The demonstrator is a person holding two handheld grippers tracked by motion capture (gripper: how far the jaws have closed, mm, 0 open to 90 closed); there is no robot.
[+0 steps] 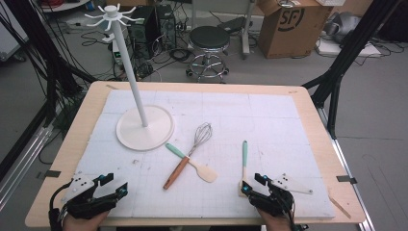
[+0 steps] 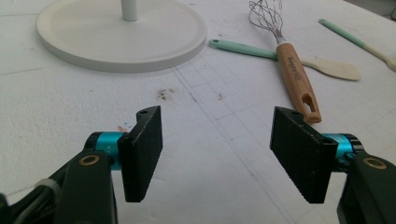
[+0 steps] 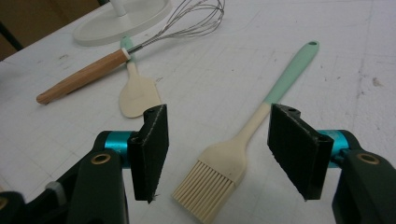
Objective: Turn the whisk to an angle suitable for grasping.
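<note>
The right gripper (image 3: 217,154) stands wide, jaws either side of the pastry brush (image 3: 243,144), pads clear of it. The brush lies flat on the table (image 1: 298,125), bristles nearest, mint handle pointing to 12 o'clock. The left gripper (image 2: 217,154) is also wide and holds nothing, at 8 o'clock from the whisk (image 1: 187,154)

"SF" on cardboard box (image 1: 293,26)

Bright, even light; soft shadows, slightly soft focus throughout.
</note>
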